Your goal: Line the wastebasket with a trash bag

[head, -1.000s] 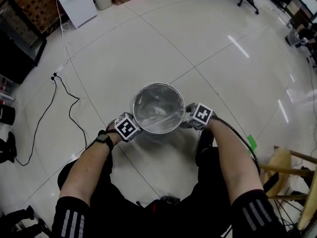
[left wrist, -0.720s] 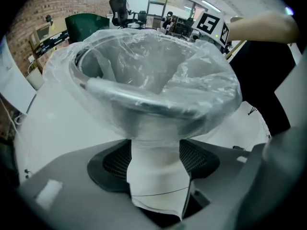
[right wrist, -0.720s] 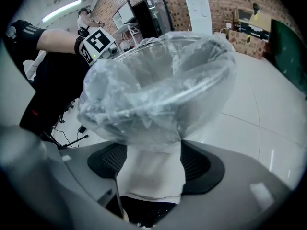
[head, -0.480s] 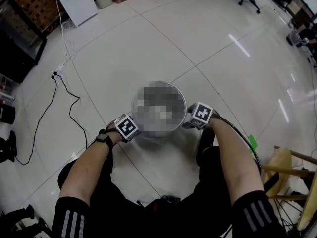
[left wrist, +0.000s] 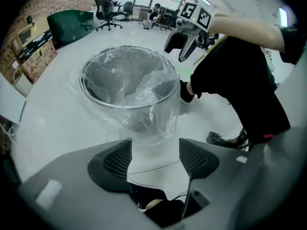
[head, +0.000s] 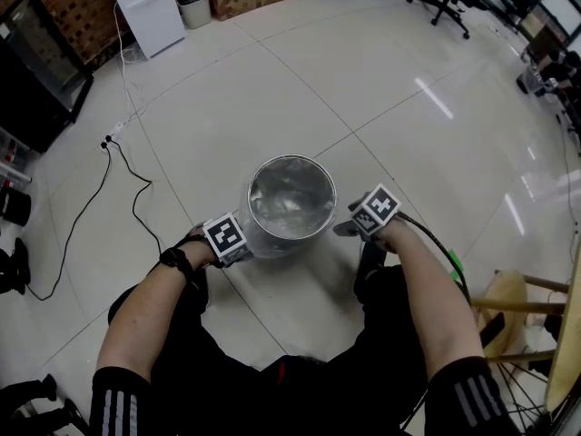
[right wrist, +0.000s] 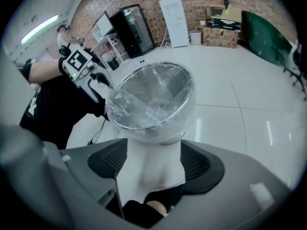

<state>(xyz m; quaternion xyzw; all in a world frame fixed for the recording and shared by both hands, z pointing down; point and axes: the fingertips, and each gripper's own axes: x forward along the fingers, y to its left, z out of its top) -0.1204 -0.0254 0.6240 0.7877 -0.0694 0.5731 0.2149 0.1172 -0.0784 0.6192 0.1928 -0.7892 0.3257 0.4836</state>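
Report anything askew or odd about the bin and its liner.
Nothing serious: the trash bag is over the wastebasket rim, but its overhang is wrinkled and bunched on the side facing the left gripper.

free: floor point(head: 300, 89) beyond wastebasket point(head: 292, 158) | left: cable point(head: 135, 216) on floor | right: wooden chair point(head: 505, 300) | near: person's legs point(head: 390, 343)

The grey left claw point(left wrist: 155, 152) and right claw point(right wrist: 154, 159) have dark mesh pads point(left wrist: 117, 159); behind each sits a black-and-white marker cube point(head: 227, 238). Black sleeves point(head: 123, 402) bear white stripes.
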